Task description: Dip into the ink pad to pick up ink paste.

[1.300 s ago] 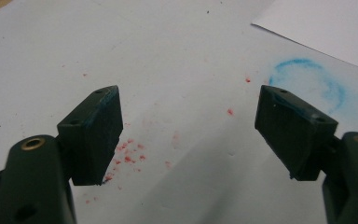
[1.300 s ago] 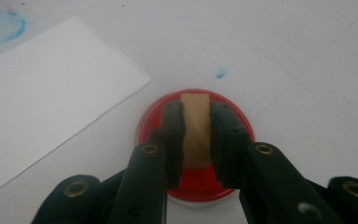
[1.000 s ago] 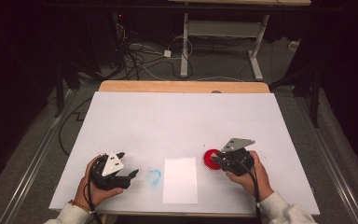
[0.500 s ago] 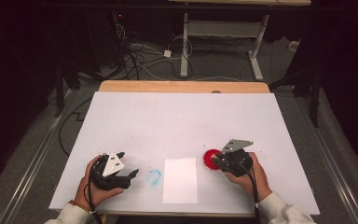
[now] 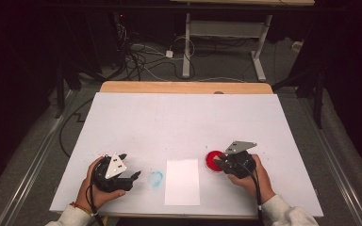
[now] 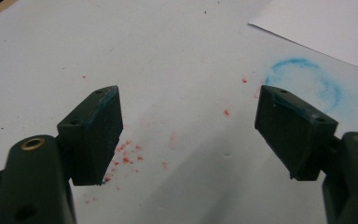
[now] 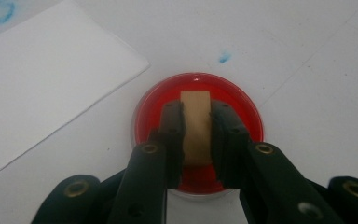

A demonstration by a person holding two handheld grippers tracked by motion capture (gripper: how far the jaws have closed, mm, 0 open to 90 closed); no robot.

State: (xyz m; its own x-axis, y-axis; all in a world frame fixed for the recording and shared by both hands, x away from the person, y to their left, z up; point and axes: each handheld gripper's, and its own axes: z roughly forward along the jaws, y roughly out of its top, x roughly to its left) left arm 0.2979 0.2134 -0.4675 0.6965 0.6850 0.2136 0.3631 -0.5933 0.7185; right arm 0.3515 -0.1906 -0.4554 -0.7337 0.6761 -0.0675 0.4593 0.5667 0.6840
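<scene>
At table front, high view: right gripper [image 5: 220, 162] poised on the red dish [image 5: 212, 161], at 3 o'clock of the paper sheet [image 5: 182, 181]; left gripper [image 5: 131, 175] at 9 o'clock of it, beside the blue ring mark [image 5: 155, 178].
Change since a second ago: none — both hands, dish and sheet hold the same places.
Meaning for the task: judged a dwell, the wooden block being loaded with red ink; stamping on the sheet not yet done.
Right gripper [image 7: 197, 135]: jaws clamped on the wooden block [image 7: 196, 126], its far end over the red dish [image 7: 242, 112].
Left gripper [image 6: 189, 130]: jaws wide apart, nothing between them.
Right gripper view adds: the block itself — in the high view it cannot be made out.
Left gripper view adds: red specks [image 6: 126, 156] on the table [image 6: 177, 46], blue smears on the pads [image 6: 109, 95].
</scene>
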